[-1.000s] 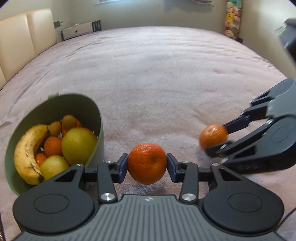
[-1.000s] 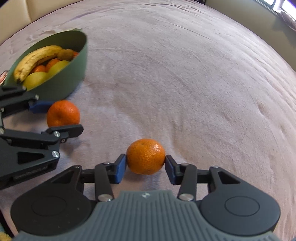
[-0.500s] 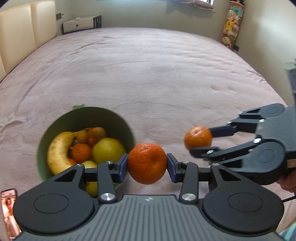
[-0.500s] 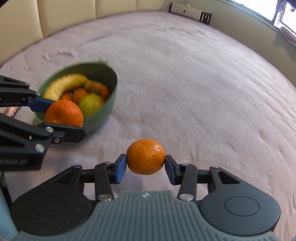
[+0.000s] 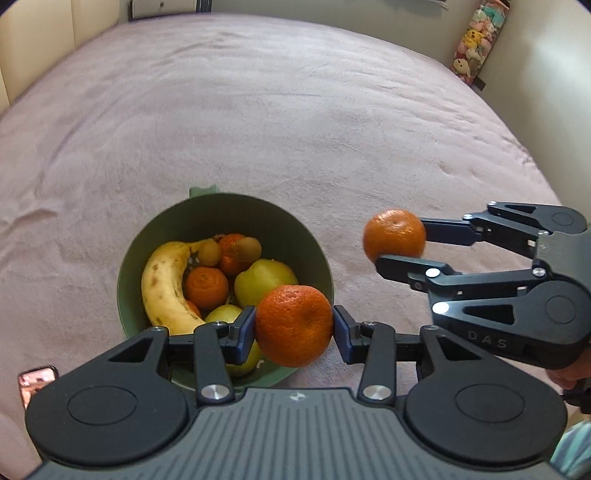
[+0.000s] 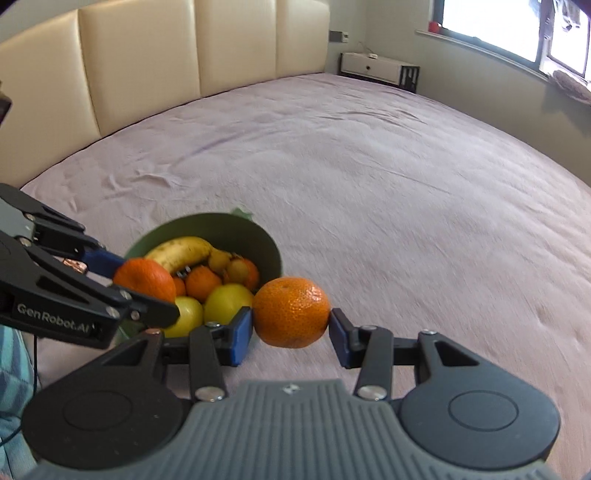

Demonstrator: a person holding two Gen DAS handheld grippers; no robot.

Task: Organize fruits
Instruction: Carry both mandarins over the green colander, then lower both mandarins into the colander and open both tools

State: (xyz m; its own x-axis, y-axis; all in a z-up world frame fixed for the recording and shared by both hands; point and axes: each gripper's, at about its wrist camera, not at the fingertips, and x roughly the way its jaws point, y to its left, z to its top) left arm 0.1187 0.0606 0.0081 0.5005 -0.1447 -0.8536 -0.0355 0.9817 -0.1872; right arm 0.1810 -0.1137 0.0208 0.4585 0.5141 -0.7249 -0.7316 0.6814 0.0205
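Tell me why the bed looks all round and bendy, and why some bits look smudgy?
Both views come through fisheye lenses, which bow the bed into a dome. In the right wrist view the green bowl and the blanket at right are smeared by motion blur, and the window is washed out white. In the left wrist view the held mandarin looks sharp, while the bowl's rim is slightly soft.

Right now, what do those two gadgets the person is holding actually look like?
Each hand-held gripper is matte black metal with linked bars, silver screws, round discs on a ribbed grey body, and blue pads on its fingers. The left hand-held gripper bears white "GenRobot.AI" lettering; the right hand-held gripper shows "DAS". A dark cable trails from each. Teal patterned fabric shows at the edges.
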